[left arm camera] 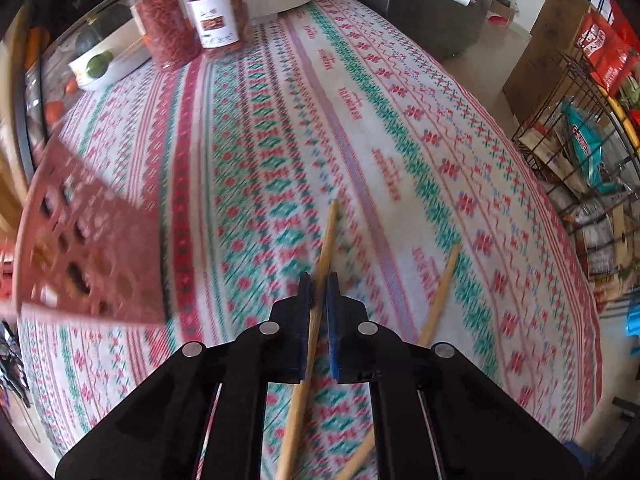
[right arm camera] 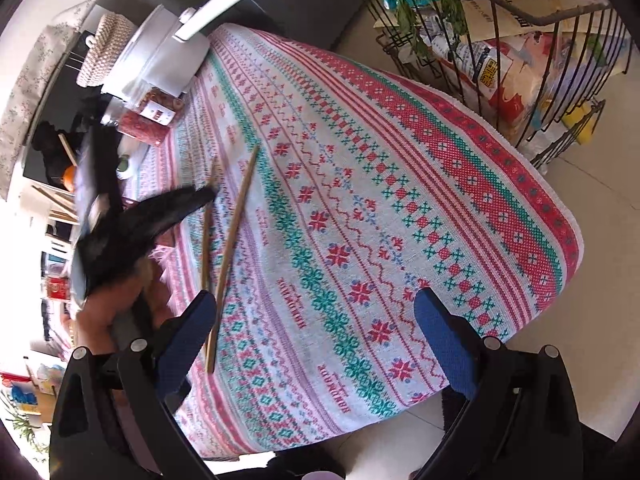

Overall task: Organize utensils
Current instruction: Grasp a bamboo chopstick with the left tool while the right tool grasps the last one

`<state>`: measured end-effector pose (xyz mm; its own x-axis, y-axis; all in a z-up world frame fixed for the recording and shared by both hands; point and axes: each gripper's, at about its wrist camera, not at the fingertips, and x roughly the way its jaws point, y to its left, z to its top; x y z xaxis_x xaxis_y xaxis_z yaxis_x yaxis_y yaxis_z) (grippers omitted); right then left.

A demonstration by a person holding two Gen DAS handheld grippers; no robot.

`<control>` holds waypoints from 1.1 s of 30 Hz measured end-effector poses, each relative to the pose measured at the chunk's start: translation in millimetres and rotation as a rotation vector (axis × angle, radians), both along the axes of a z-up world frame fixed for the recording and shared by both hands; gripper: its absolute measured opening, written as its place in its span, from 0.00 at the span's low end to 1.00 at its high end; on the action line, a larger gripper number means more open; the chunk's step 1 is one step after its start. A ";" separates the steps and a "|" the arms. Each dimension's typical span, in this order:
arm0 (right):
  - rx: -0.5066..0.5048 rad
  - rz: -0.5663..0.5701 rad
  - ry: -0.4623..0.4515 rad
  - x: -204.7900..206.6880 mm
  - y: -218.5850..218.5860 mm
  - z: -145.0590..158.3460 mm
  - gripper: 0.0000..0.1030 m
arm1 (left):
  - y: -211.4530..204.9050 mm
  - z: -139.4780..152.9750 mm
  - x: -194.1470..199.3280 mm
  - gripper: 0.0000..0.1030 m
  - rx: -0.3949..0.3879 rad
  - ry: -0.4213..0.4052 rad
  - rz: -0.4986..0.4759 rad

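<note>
We held the left gripper [left arm camera: 319, 284] low over the table's patterned cloth [left arm camera: 280, 128], its blue-padded jaws drawn almost together on one wooden chopstick [left arm camera: 320, 280]. The stick ran up between the pads, its tip reaching past them over the cloth and its other end passing back under the gripper body. A second chopstick [left arm camera: 440, 292] lay on the cloth just to the right of the held one, apart from the jaws.

From the right wrist view, the right gripper [right arm camera: 316, 332] stood wide open with nothing between its fingers, hovering above the near edge of the table. The two chopsticks [right arm camera: 236, 224] showed there toward the left side of the cloth, with the left gripper [right arm camera: 160, 216] blurred beside them.

A reddish perforated basket [left arm camera: 92, 240] sat by the left edge of the table, smeared by motion, so we could not tell what it contained. At the far edge stood two clear jars [left arm camera: 192, 16] of reddish dried goods and a white pot [right arm camera: 160, 52] with a long white handle. A wire rack [left arm camera: 580, 140] of packaged goods stood off the table's right side.
</note>
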<state>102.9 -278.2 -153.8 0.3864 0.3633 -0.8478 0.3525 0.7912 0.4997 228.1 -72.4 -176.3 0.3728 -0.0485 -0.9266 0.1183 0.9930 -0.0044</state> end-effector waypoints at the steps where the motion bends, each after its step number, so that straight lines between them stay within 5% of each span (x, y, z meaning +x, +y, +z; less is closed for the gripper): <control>1: -0.010 -0.003 0.004 1.2 0.8 -1.2 0.93 | 5.1 0.3 -5.3 0.05 -0.005 0.000 0.001; 9: -0.214 0.026 -0.001 28.9 26.3 -2.6 0.93 | 74.7 22.6 -77.2 0.05 -0.039 -0.052 0.036; 15: -0.301 0.034 -0.012 70.4 52.5 4.0 0.93 | 143.8 51.5 -120.9 0.05 -0.095 -0.127 0.163; 24: -0.419 0.074 0.101 130.0 79.3 -33.7 0.95 | 201.3 66.7 -140.7 0.05 -0.086 -0.218 0.298; 28: -0.478 0.112 0.084 138.8 94.1 -38.0 0.93 | 210.3 77.0 -142.6 0.05 -0.111 -0.243 0.316; 30: -0.525 0.145 0.063 139.0 102.9 -39.6 0.90 | 208.8 82.1 -143.3 0.05 -0.120 -0.257 0.313; 33: -0.545 0.192 0.009 137.1 112.0 -33.1 0.61 | 203.5 86.1 -143.9 0.05 -0.119 -0.274 0.304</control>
